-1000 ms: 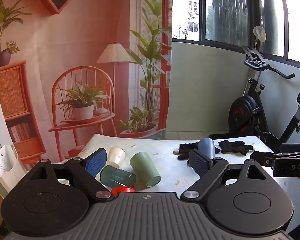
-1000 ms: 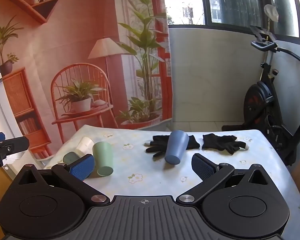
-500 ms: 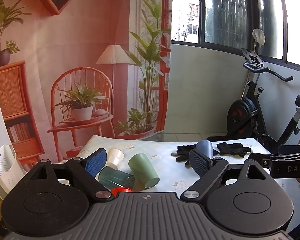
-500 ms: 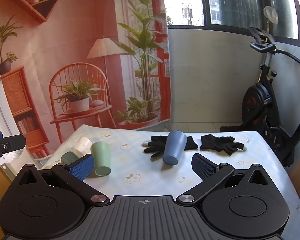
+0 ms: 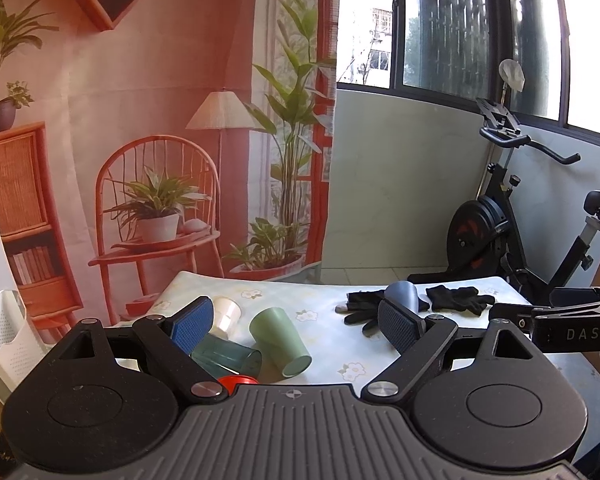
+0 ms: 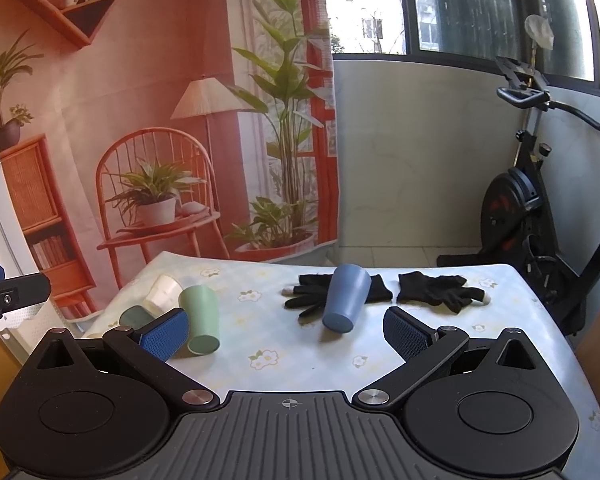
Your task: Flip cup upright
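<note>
Several cups lie on their sides on the flowered table [image 6: 300,356]. A blue cup [image 6: 346,298] rests on a black glove, its base toward me; it also shows in the left wrist view [image 5: 402,294]. A light green cup [image 5: 280,342] [image 6: 200,324], a dark teal cup [image 5: 226,358] [image 6: 134,316] and a white cup [image 5: 226,312] [image 6: 162,288] lie at the left. My left gripper [image 5: 296,326] is open and empty above the green cup. My right gripper [image 6: 286,332] is open and empty, short of the blue cup.
Two black gloves [image 6: 436,290] lie at the table's far side. A red round object [image 5: 236,381] peeks out under my left gripper. A white basket [image 5: 0,328] stands left of the table, an exercise bike [image 6: 536,208] at the right. The right gripper's body [image 5: 564,330] shows in the left wrist view.
Both views have shifted slightly; the cups and gloves sit a little lower in the frames. No cup has moved and both grippers stay open.
</note>
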Demonstrator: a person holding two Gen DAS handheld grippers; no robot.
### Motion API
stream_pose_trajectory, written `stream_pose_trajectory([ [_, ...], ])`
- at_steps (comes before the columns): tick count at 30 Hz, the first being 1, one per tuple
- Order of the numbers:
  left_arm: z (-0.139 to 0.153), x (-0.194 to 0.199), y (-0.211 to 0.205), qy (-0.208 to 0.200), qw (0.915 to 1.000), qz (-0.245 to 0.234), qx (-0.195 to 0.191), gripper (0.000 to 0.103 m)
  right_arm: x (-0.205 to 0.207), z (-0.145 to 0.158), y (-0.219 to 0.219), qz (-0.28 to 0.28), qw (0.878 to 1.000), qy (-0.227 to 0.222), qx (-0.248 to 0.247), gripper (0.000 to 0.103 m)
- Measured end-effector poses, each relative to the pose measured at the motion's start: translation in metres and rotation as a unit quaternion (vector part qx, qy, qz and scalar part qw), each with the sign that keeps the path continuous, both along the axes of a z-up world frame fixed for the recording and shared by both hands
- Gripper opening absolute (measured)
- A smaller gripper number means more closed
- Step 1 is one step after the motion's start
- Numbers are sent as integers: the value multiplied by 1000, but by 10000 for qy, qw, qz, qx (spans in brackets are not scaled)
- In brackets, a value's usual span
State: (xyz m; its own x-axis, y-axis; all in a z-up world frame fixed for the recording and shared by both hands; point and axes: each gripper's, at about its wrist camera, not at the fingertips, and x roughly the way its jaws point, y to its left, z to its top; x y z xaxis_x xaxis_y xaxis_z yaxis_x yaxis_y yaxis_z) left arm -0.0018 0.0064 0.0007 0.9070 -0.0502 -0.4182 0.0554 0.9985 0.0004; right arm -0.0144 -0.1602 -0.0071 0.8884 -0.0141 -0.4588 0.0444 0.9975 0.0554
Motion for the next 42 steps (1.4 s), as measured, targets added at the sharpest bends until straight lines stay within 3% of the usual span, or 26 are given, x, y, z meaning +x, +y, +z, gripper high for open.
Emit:
stream_pose_trajectory([
  [31, 0, -2, -1, -82, 9999, -71, 5, 91, 0, 1, 0, 9, 10000, -14, 7, 103],
  [36, 0, -1, 3, -8, 9998, -98, -182, 93, -2, 4, 0, 193, 9996, -123, 164, 103],
  [42, -10, 5, 8, 101, 9998, -1, 152, 97, 1, -7, -2, 111, 9989, -423, 160, 103],
])
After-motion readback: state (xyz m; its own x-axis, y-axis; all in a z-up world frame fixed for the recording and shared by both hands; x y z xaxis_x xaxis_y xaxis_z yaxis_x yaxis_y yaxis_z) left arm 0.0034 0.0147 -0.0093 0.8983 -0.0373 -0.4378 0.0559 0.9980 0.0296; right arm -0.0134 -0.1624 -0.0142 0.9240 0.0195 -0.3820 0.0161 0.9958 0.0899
